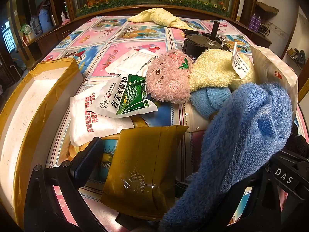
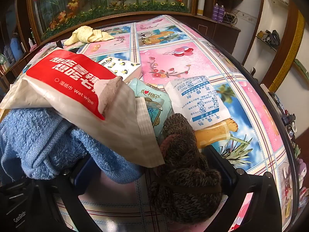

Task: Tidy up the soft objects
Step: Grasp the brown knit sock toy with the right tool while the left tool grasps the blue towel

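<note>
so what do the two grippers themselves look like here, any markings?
Both are black, angular plastic frames with visible screw heads. The left gripper has a dark blue pad on its one fully visible finger, and white "DAS" lettering shows on a black part at its right. The right gripper has the same blue pad and a partial "GenRob" mark. No cables or sleeves show.

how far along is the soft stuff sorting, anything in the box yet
Nothing looks done: the visible part of the white box is bare. Nothing is in hand; the left gripper and right gripper are both open. Left: the blue towel, pink plush, brown knit piece and far yellow towel lie among packets.
</note>
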